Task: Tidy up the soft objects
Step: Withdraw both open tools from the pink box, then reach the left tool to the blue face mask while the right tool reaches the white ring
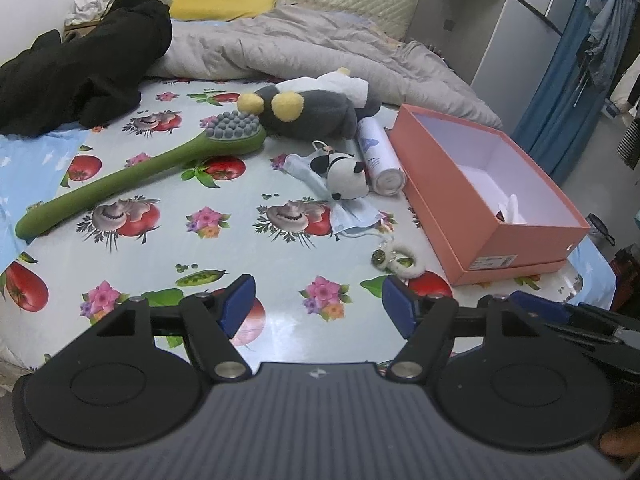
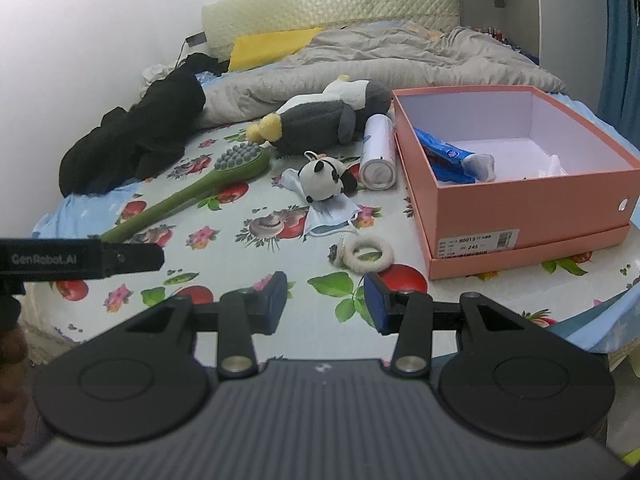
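A grey plush penguin (image 1: 312, 110) (image 2: 320, 120) lies at the far side of the patterned sheet. A small panda plush (image 1: 346, 176) (image 2: 326, 180) rests on a blue face mask (image 1: 352, 216) (image 2: 330, 216). A fuzzy white ring (image 1: 404, 260) (image 2: 368, 254) lies nearer. The pink shoebox (image 1: 532, 240) (image 2: 532, 208) stands open at the right, with a blue tube (image 2: 452, 156) inside. My left gripper (image 1: 318, 306) is open above the sheet with nothing between its fingers. My right gripper (image 2: 326, 300) is open too, just short of the ring.
A green long-handled brush (image 1: 136, 172) (image 2: 188, 196) lies at the left, a white spray can (image 1: 380, 156) (image 2: 378, 156) beside the box. A black garment (image 1: 80, 68) (image 2: 136, 132), grey duvet (image 1: 300, 48) and yellow pillow (image 1: 220, 2) fill the back. The other gripper's arm (image 2: 80, 260) shows left.
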`<state>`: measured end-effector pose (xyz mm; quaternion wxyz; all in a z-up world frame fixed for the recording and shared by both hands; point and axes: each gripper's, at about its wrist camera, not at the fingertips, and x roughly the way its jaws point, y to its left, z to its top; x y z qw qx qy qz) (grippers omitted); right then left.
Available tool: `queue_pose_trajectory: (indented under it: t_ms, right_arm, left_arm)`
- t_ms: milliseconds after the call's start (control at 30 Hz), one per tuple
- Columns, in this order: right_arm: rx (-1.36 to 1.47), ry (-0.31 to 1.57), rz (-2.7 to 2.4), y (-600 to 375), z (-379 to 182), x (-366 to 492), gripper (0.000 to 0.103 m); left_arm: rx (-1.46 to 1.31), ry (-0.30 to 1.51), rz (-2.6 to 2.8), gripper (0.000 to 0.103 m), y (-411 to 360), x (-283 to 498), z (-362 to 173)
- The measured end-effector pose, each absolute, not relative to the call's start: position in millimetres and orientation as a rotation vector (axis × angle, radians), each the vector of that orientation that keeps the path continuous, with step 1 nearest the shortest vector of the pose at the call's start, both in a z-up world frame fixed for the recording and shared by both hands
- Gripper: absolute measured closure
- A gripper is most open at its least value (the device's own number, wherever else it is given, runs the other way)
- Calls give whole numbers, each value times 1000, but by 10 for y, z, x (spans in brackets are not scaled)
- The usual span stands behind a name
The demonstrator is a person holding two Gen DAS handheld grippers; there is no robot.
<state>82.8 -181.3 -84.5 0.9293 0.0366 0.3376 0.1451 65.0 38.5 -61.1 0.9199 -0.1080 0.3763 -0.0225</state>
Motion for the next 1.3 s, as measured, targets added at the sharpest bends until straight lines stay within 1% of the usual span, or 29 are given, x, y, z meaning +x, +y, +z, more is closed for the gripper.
queue_pose_trajectory:
  t_ms: [300, 367, 567, 900, 1300]
  right_arm:
    - [84, 686, 301, -1818, -916, 847, 57]
    - [61, 672, 309, -1789, -982, 857, 57]
    - [54, 713, 327, -1714, -1143, 996, 57]
    - [11, 729, 346, -1595, -1444, 1344, 57]
    - [-45, 715, 326, -1542, -1739, 1899, 59]
  left_arm:
    - [-218, 779, -54, 28, 361, 732, -704]
    - [-218, 769, -66, 28, 351, 763, -765]
    - [-258, 795, -55, 28, 415, 993, -985]
    - [-280, 833, -48, 28, 520, 1605, -1358]
    - [-363, 875, -144, 28, 243, 2439, -1737]
